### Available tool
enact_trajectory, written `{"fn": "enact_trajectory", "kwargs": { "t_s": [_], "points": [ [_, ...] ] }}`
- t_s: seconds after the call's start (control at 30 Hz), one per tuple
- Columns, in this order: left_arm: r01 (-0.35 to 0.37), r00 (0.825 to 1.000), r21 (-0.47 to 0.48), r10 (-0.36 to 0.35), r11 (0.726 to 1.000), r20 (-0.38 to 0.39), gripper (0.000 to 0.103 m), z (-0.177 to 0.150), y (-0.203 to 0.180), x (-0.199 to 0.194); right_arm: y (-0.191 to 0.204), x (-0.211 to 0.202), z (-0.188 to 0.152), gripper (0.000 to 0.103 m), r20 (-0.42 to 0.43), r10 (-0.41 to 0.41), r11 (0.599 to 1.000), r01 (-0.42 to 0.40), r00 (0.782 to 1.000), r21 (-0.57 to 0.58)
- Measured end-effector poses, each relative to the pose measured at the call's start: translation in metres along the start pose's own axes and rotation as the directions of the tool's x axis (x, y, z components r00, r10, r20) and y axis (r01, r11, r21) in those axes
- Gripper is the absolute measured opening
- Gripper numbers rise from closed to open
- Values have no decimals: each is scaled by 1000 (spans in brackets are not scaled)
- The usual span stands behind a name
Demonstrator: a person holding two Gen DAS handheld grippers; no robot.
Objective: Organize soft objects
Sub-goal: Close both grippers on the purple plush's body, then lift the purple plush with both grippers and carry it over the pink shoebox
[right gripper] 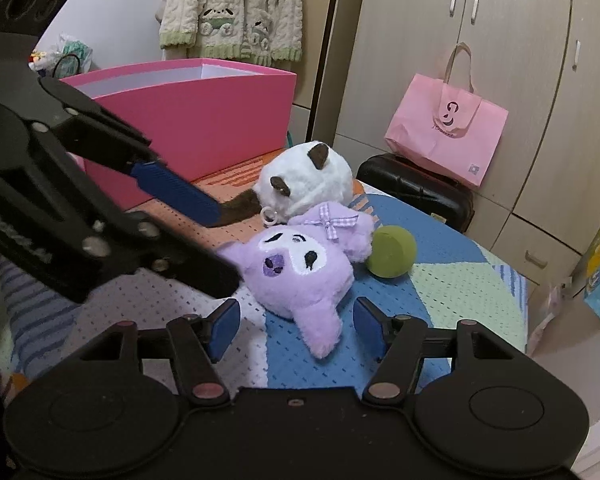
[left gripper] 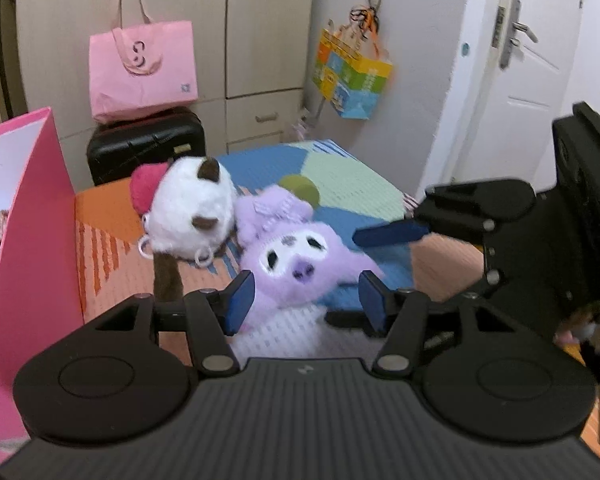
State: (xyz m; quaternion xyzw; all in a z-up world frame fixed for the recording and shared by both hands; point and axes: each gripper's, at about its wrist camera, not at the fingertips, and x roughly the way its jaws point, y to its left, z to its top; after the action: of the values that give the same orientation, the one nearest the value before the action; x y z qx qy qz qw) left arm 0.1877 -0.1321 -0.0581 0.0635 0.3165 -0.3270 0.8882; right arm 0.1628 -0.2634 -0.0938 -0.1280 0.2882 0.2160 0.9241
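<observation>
Through the left wrist, my left gripper (left gripper: 306,300) hangs low over the bed (left gripper: 352,184), fingers spread wide and empty around the purple plush (left gripper: 296,260).

Through the right wrist, my right gripper (right gripper: 298,328) is likewise wide open, framing the purple plush's ear; the white plush (right gripper: 308,178) lies just behind. The pink bag's (right gripper: 446,128) logo is unreadable.

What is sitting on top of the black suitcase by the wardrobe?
A pink tote bag stands upright on the black suitcase, leaning against the wardrobe. The bag covers part of the suitcase's top, and what is inside the bag cannot be seen.
</observation>
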Motion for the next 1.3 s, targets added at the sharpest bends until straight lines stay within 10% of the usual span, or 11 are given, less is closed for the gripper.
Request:
{"fn": "enact_trajectory", "kwargs": {
  "t_s": [0.7,1.3],
  "points": [
    [-46,998,-100,43,994,-37,68,9,15,43,-8,33,7,72,-28,33,992,-29,999,119],
    [11,997,-158,-22,987,-68,51,-4,10,31,12,21,3,69,-24,-24,988,27,999,151]
  ]
}}
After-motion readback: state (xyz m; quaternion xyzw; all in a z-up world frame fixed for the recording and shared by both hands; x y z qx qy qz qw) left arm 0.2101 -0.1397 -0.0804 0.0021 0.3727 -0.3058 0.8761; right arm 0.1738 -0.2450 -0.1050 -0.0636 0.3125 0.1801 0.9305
